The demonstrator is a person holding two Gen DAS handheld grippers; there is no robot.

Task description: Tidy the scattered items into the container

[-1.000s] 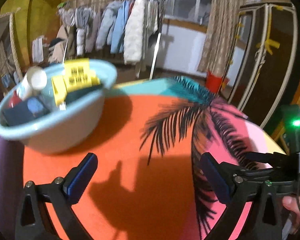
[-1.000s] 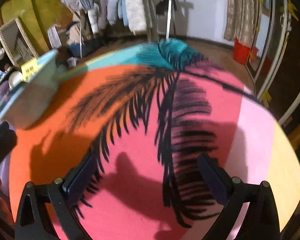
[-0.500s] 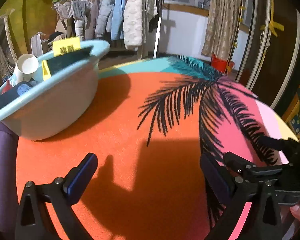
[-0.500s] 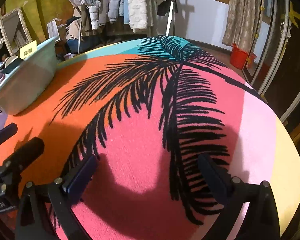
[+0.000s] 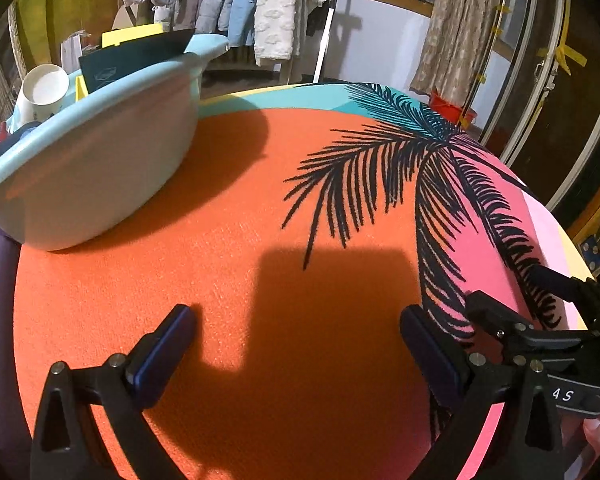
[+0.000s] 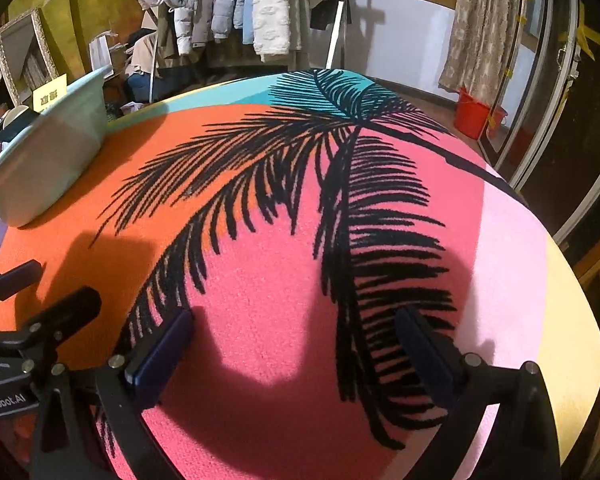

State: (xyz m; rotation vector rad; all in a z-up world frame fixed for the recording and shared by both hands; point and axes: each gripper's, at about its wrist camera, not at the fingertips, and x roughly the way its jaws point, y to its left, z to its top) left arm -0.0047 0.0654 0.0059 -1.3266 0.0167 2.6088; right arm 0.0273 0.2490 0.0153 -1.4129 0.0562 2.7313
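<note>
1. The left gripper hovered low over the orange part of the round rug, jaws spread wide, nothing between them.
2. The right gripper hovered over the pink part beside it, jaws likewise spread and empty.
3. The pale blue basin stood at the rug's far left edge.
4. It held a white cup, a dark box and yellow cards.

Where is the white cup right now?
The white cup sits inside the blue basin, far left in the left wrist view, beside a dark box.
</note>
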